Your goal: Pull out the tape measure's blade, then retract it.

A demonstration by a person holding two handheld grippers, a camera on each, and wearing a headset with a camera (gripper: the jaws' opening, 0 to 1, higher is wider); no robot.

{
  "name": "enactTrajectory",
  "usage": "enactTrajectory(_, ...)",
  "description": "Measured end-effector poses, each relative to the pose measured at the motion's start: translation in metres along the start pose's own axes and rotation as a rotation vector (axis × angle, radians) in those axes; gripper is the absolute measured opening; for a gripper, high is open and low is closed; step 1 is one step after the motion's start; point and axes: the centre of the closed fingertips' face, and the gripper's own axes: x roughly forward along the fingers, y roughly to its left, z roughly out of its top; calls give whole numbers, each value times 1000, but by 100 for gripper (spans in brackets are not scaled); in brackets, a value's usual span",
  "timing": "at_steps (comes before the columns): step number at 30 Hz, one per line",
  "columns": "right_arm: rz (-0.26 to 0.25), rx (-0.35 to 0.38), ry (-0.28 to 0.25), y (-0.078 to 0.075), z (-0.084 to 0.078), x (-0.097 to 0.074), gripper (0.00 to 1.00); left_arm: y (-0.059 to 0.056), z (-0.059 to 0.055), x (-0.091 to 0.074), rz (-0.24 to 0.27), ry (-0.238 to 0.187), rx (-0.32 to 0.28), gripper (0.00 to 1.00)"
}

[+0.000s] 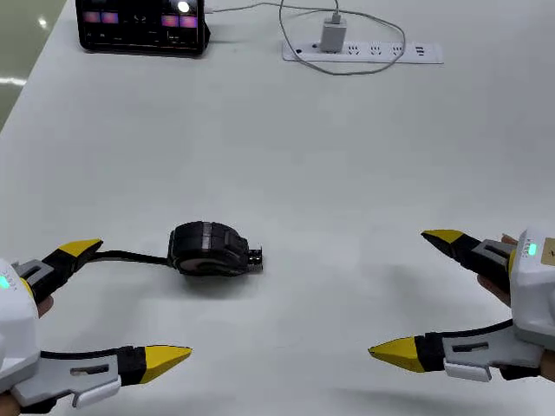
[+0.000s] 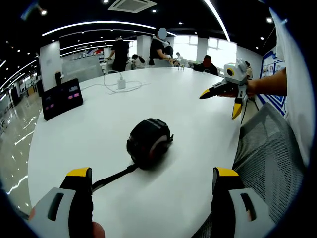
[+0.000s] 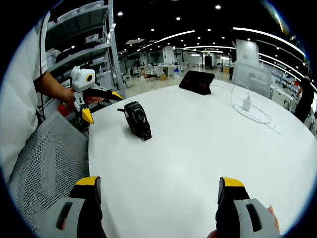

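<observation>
A black tape measure (image 1: 208, 250) lies on the white table (image 1: 286, 173), its blade tip facing right and a black wrist strap (image 1: 130, 256) trailing left. In the left gripper view the tape measure (image 2: 148, 141) sits just ahead of the jaws. My left gripper (image 1: 134, 303) is open at the lower left, its upper finger close to the strap's end, nothing held. My right gripper (image 1: 416, 295) stands open at the lower right, well apart from the tape measure (image 3: 137, 118). From each gripper view I see the other gripper (image 2: 225, 96) (image 3: 96, 104) across the table.
A dark tablet (image 1: 141, 24) stands at the far left edge of the table. A white power strip (image 1: 364, 52) with a plugged charger and looping cable lies at the far right. A mesh chair (image 2: 270, 148) is beside the table. People stand in the background.
</observation>
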Motion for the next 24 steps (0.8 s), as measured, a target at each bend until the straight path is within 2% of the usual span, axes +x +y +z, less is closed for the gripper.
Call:
enactTrajectory(9, -3, 10, 7, 1, -5, -4, 98, 1, -5, -2, 7, 12, -26, 99)
enactTrajectory(11, -3, 11, 7, 0, -5, -5, 98, -1, -7, -3, 0, 24, -36, 95)
enactTrajectory(13, -3, 14, 9, 0, -6, -5, 98, -1, -8, -3, 2, 21, -24, 99)
enactTrajectory(24, -2, 18, 15, 2, -9, -6, 98, -1, -8, -3, -8, 27, -21, 99)
